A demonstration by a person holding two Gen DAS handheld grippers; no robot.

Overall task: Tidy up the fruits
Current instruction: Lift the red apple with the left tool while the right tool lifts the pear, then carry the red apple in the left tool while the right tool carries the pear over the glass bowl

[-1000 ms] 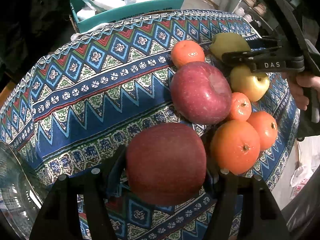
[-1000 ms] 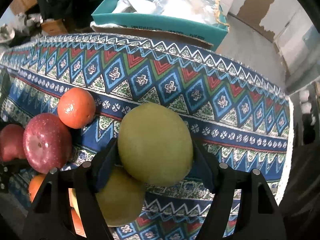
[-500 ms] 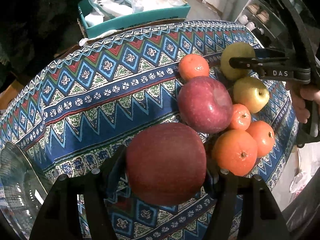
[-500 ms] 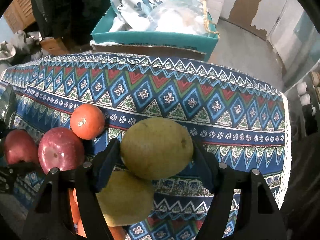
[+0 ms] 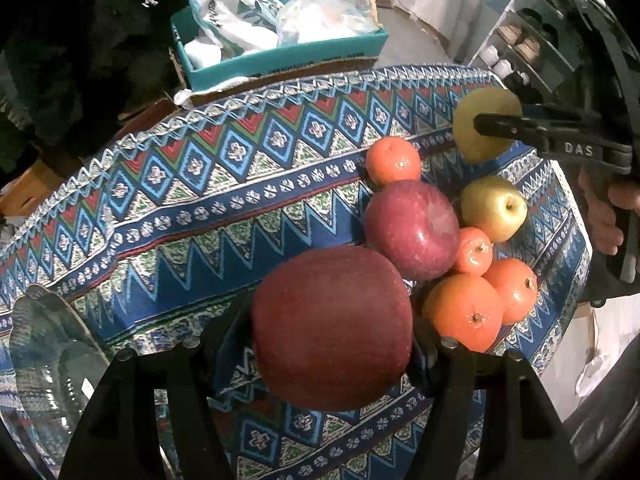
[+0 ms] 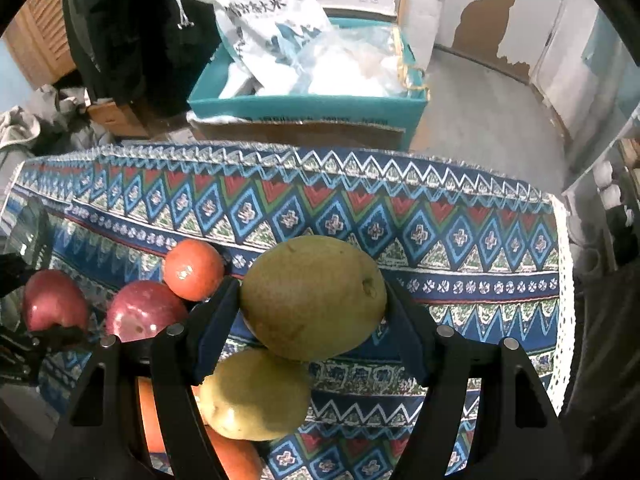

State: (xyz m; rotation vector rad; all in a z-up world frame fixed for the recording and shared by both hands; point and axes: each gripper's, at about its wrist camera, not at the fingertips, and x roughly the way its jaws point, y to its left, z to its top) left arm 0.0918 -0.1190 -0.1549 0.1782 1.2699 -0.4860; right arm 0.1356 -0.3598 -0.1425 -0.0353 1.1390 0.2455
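Observation:
My left gripper (image 5: 332, 344) is shut on a dark red apple (image 5: 332, 326), held above the patterned tablecloth (image 5: 200, 200). Beyond it on the cloth lie a second red apple (image 5: 412, 230), a yellow-green apple (image 5: 494, 208) and several oranges (image 5: 466, 312). My right gripper (image 6: 314, 300) is shut on a green-brown pear (image 6: 314, 296), lifted clear of the pile. In the left wrist view that pear (image 5: 476, 146) hangs at the upper right in the right gripper (image 5: 484, 126). Below it in the right wrist view lies the yellow-green apple (image 6: 254, 394).
A clear glass bowl (image 5: 48, 344) sits at the cloth's left edge. Behind the table stands a teal box (image 6: 304, 106) stuffed with plastic bags. Dark clothing (image 6: 132, 32) hangs at the back left. A white shelf rack (image 5: 532, 52) stands to the right. A hand (image 5: 600, 216) grips the right tool.
Both grippers have risen with their fruit. The pear has come up off the pile and rolled a little. More of the cloth and the teal box shows.

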